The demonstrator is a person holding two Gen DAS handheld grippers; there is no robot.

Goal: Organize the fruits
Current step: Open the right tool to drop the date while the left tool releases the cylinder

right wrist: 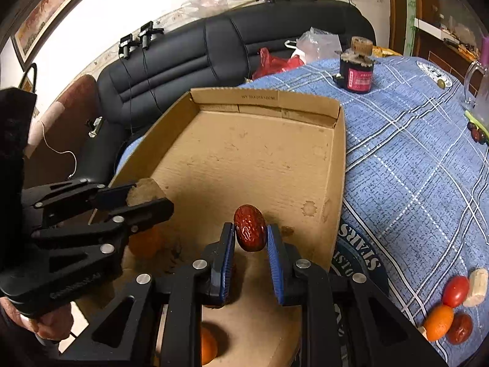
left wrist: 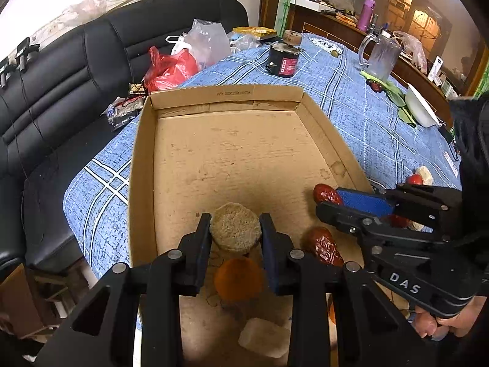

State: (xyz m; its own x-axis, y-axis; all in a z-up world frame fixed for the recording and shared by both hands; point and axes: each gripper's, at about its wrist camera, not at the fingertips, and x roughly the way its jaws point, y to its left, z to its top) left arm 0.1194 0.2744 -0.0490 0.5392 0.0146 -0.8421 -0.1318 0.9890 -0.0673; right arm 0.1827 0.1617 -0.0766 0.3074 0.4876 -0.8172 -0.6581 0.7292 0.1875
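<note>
My left tongs (left wrist: 235, 232) pinch one round, beige, grainy slice (left wrist: 235, 229) above the near part of the shallow brown cardboard tray (left wrist: 214, 98), lower centre of the left view. My right tongs (right wrist: 251, 238) pinch one wrinkled dark red date (right wrist: 249, 231) upright between the blue pads (right wrist: 227, 263), also over the tray's near end.

On the tray floor in the left view I count one more red date (left wrist: 324, 246) at lower right, one orange round fruit (left wrist: 238, 278) under the left tongs, and one pale whitish block (left wrist: 264, 338) near the bottom edge. The middle and far stretch of the tray floor is bare cardboard, walled on three visible sides.

At the lower right of the right view, on the blue plaid cloth (right wrist: 412, 168) over the worktop, lies a cluster of four: one red tomato-like fruit (right wrist: 456, 290), one orange fruit (right wrist: 438, 322), one red date (right wrist: 461, 328) and one pale chunk (right wrist: 476, 287), all close together, well apart from the tray's right wall.

Further up stand one black jar with a red label (right wrist: 357, 72) and one clear glass mug (left wrist: 382, 58); a black sofa (left wrist: 76, 76) runs along the upper left.
</note>
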